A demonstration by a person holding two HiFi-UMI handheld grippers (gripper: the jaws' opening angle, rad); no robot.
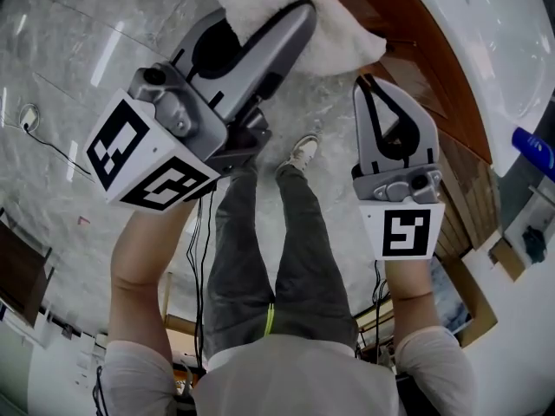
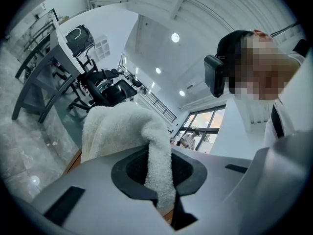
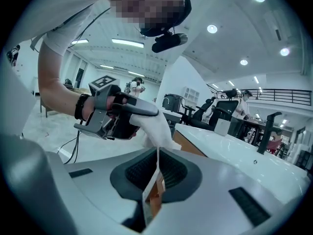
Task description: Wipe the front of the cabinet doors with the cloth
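Marble floor (image 1: 69, 50), fluffy white cloth (image 1: 347, 42) pinched by left gripper (image 1: 302, 9) at wooden cabinet (image 1: 464, 180), right gripper (image 1: 371, 81) jaws pressed together.

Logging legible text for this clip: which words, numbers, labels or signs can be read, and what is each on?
No readable text in any view.
Left marker cube and right marker cube: black-and-white square patterns only, no letters.
Blue object at the head view's right edge: pale marking, too blurred to read.
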